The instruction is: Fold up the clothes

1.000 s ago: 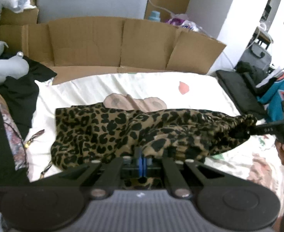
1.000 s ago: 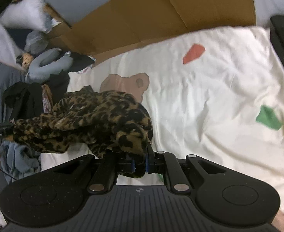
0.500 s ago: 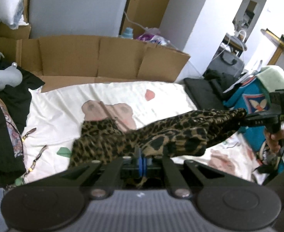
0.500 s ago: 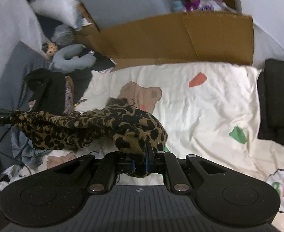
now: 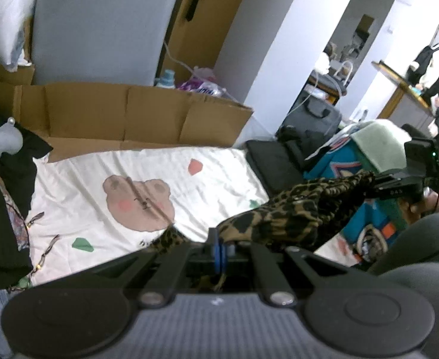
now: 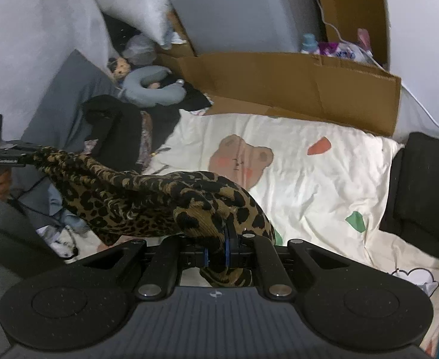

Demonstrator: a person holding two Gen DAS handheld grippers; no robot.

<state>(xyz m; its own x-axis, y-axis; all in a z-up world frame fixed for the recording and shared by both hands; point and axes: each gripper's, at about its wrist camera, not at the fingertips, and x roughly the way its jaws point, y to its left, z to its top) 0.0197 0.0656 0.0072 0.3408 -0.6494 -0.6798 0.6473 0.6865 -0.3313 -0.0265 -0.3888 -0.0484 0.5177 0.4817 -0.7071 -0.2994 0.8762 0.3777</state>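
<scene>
Leopard-print soft fabric garment (image 6: 147,197), brown with black spots, hangs in the air above the cream bedsheet with a bear print (image 6: 324,185), stretched in a bunched rope between the two tongs. Left tongs (image 5: 220,246): pads fully together, pinching one end of the garment. Right tongs (image 6: 216,252): nearly closed, a thick wad of the same cloth clamped between the blue pads. In each wrist view the opposite tongs shows at the far end of the garment, cloth gathered at its tip.

Progress, judged: early. Garment is off the bedsheet, crumpled, no crease or fold visible. Left to do: shake or spread it flat on the bedsheet, then make the folds.

Beyond the bedsheet: flattened brown cardboard panel (image 5: 129,113) along its far edge; dark pile of clothes (image 6: 120,131) to its left; black cushion (image 6: 422,197) to its right.
</scene>
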